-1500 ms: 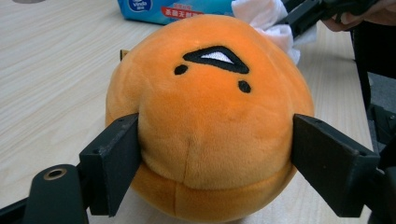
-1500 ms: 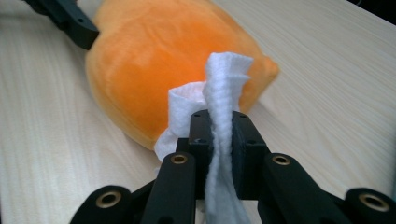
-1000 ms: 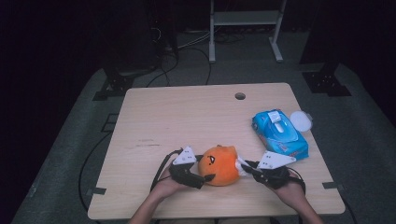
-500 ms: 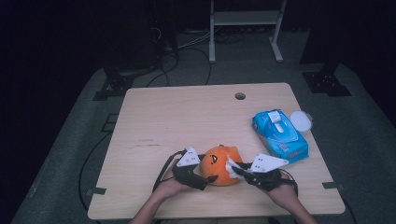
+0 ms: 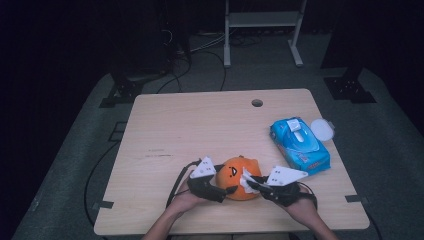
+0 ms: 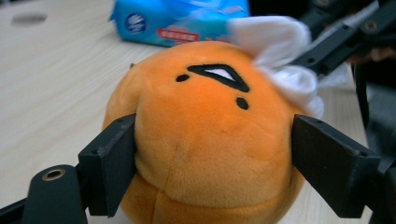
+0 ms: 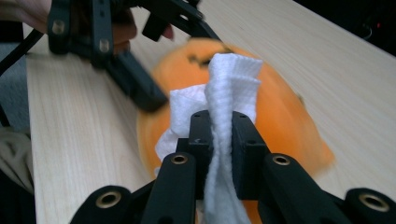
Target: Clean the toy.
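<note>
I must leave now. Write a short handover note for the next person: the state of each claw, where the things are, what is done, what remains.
Left claw: closed on both sides of the orange plush toy, holding it steady at the near edge of the table; its jaws have just been closing slightly.
Right claw: shut on a folded white wipe, pressed against the toy's right side.
Blue wipe pack: on the table's right, lid open.
Done: wipe taken, toy gripped, wiping apparently begun.
Left: probably finish wiping the toy, then put the wipe aside.
</note>
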{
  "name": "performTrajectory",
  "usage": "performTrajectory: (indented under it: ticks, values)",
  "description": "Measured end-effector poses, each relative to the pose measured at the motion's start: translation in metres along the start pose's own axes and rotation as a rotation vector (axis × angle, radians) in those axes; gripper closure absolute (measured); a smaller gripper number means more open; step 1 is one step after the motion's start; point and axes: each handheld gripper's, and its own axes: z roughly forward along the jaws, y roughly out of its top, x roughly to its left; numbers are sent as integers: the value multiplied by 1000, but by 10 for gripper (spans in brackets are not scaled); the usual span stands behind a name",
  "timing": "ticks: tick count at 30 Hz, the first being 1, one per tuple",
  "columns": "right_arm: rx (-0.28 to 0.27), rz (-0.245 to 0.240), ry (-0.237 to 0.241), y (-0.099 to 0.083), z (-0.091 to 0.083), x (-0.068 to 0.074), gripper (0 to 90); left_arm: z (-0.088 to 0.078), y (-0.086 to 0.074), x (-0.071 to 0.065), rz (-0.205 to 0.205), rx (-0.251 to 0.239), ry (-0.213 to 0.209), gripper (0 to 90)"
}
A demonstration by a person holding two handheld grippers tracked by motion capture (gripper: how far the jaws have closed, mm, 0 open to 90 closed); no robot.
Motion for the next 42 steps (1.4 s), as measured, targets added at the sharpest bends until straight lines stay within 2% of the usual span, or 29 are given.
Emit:
performTrajectory:
  ticks: [1,4,5,6,7,10,11,12,13,14,15,16,17,18,19,23,24,25,26,28,29,30,31,33,34,36,40,41,42]
  values:
    - [3,-22,-3,3,2,3,791,0,2,-6,65,21,20,176]
    - [5,-22,2,5,4,3,792,-3,0,-2,56,11,6,158]
    - [-7,3,10,0,2,-2,794,-7,-3,8,-15,-11,8,133]
    - [-7,3,10,0,2,-2,794,-7,-3,8,-15,-11,8,99]
    - [-2,8,-4,-3,-1,-6,793,-5,-3,14,-93,3,11,58]
    - [-3,21,-7,-5,-3,-9,793,-1,-4,16,-114,3,-26,91]
    - [-2,23,-16,-5,-4,-9,794,1,-2,10,-68,6,-14,159]
    - [-3,23,-20,-4,-4,-8,794,1,-2,10,-68,6,-14,184]
    - [-9,15,-24,-2,-5,-5,794,2,2,0,15,21,2,202]
    - [-9,15,-24,-2,-5,-5,794,2,2,0,15,21,2,213]
    - [-35,-2,-3,4,-4,2,794,3,5,-9,113,34,15,222]
    - [-35,-2,-3,4,-4,2,794,3,5,-9,113,34,15,227]
    - [-52,-23,5,10,-4,6,794,4,7,-16,183,43,27,233]
    - [-52,-23,5,10,-4,6,794,4,7,-16,183,43,27,238]
    - [-57,-29,0,11,-4,6,795,3,7,-18,210,43,29,238]
    - [-53,2,-70,4,-13,-11,795,1,4,-14,190,41,19,236]
    - [-40,6,-83,1,-15,-14,795,1,4,-12,161,41,17,217]
    - [-23,25,-94,-6,-17,-19,795,2,5,-9,103,22,5,186]
    - [-23,25,-94,-6,-17,-19,795,2,5,-9,103,22,5,170]
    - [-30,30,-89,-6,-19,-17,795,4,7,-7,28,16,12,169]
    - [-41,10,-50,-1,-17,-9,794,6,8,-7,11,4,16,178]
    - [-41,10,-50,-1,-17,-9,794,6,8,-7,11,4,16,200]
    - [-49,-15,-9,6,-10,2,794,7,8,-9,34,7,23,220]
    - [-52,-42,15,13,-5,9,794,8,9,-20,149,34,48,247]
    - [-50,-48,12,15,-4,10,794,7,10,-26,226,58,62,255]
    - [-66,-31,-2,16,-6,6,794,7,9,-29,278,73,63,265]
    - [-64,13,-58,9,-13,-9,794,6,6,-27,269,59,50,252]
    - [-63,30,-60,6,-14,-12,795,6,6,-26,256,54,44,252]
    - [-61,37,-60,3,-15,-14,795,6,6,-24,215,45,29,219]
